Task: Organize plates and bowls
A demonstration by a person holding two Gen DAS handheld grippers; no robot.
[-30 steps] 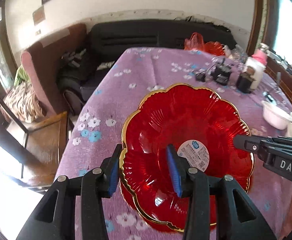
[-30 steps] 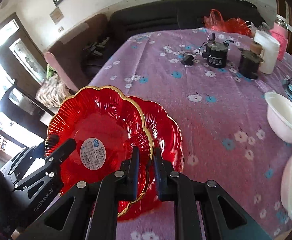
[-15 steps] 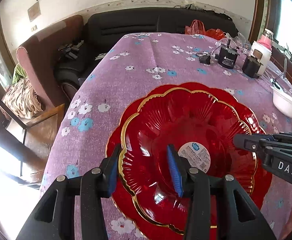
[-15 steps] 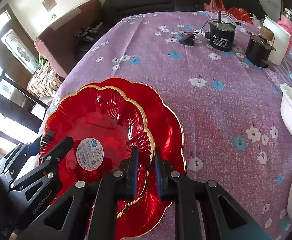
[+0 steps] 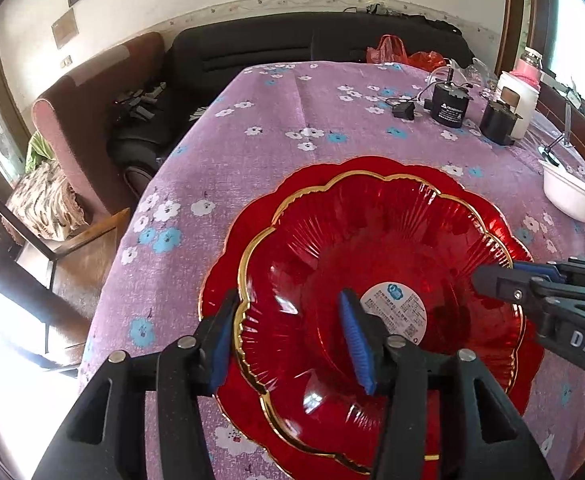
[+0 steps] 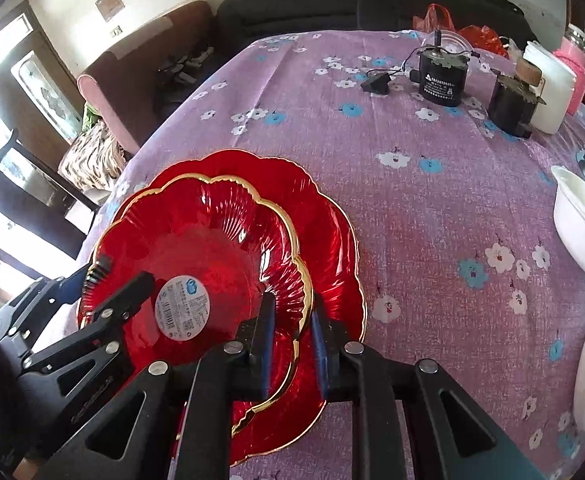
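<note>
Near the tabletop's (image 5: 332, 128) near-left edge, the gold-rimmed red plate (image 5: 372, 248) lay nested on a second red plate (image 6: 332, 232). The left tongs (image 5: 288, 340) were opening, pads off its rim; the right tongs (image 6: 292, 344) were opening too, rim between them, apparently clear. The plates looked stacked. Farther right, a white bowl (image 6: 576, 220) and other white dishes at the right edge waited unsorted.

A gold-rimmed scalloped red glass plate (image 5: 376, 264) sits nested on a larger red plate (image 5: 232, 248) near the bench's left edge; a white bowl (image 6: 580, 224) lies by the right edge.
</note>
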